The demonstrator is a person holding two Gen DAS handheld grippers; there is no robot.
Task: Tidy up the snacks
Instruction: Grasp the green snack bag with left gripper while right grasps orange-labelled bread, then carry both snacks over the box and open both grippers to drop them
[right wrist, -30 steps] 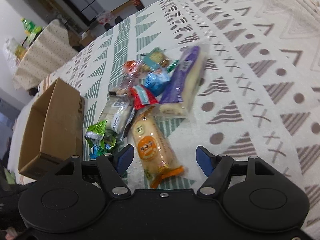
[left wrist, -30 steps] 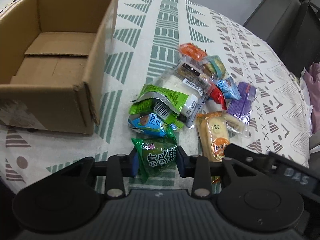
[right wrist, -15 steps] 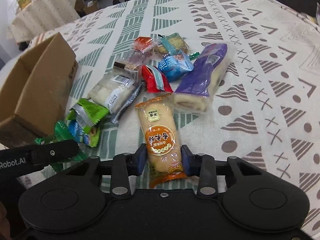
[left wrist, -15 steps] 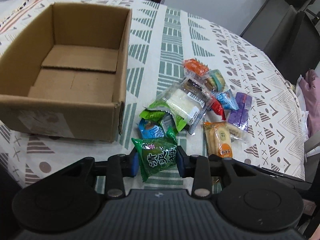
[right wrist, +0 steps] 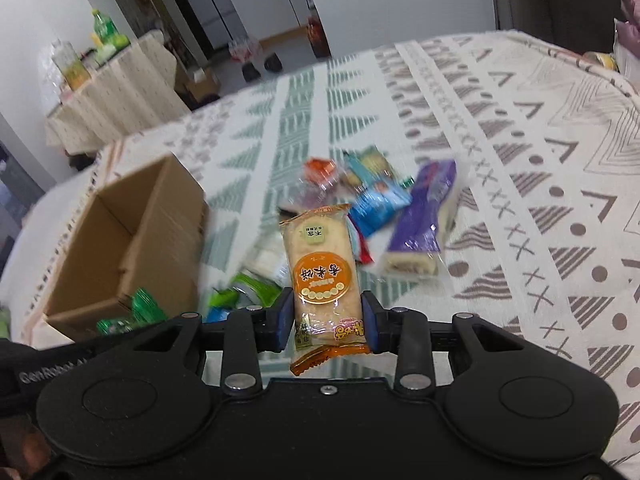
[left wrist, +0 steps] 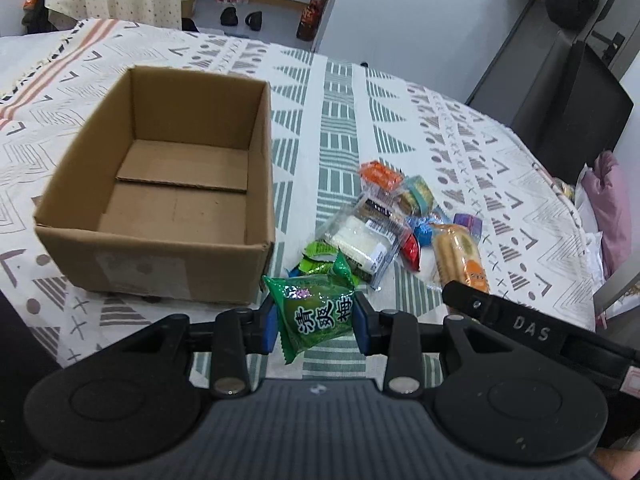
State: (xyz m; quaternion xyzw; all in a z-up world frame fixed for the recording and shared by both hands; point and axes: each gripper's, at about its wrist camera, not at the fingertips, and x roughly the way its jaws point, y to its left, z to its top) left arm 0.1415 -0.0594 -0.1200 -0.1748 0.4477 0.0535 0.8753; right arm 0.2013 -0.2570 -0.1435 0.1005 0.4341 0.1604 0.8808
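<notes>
My left gripper [left wrist: 315, 320] is shut on a green candy packet [left wrist: 316, 312], held above the table just right of the open cardboard box [left wrist: 160, 196], which has nothing inside. My right gripper [right wrist: 326, 320] is shut on an orange rice-cracker packet [right wrist: 322, 264], lifted off the cloth. The same cracker packet [left wrist: 460, 252] shows in the left wrist view beside the right gripper's arm [left wrist: 520, 320]. A pile of snacks [left wrist: 376, 224] lies on the patterned tablecloth between box and cracker. The box [right wrist: 120, 240] sits left in the right wrist view.
A purple cake roll [right wrist: 420, 224], a blue packet [right wrist: 380, 204] and an orange packet [right wrist: 320, 168] lie on the cloth. A dark chair [left wrist: 568, 112] stands past the table's right edge, a pink cloth [left wrist: 612, 208] beside it. A second covered table [right wrist: 112, 92] stands behind.
Both grippers have risen with their packets; the right one lifted the cracker packet off the cloth. The left view now looks down into the box from higher up.
</notes>
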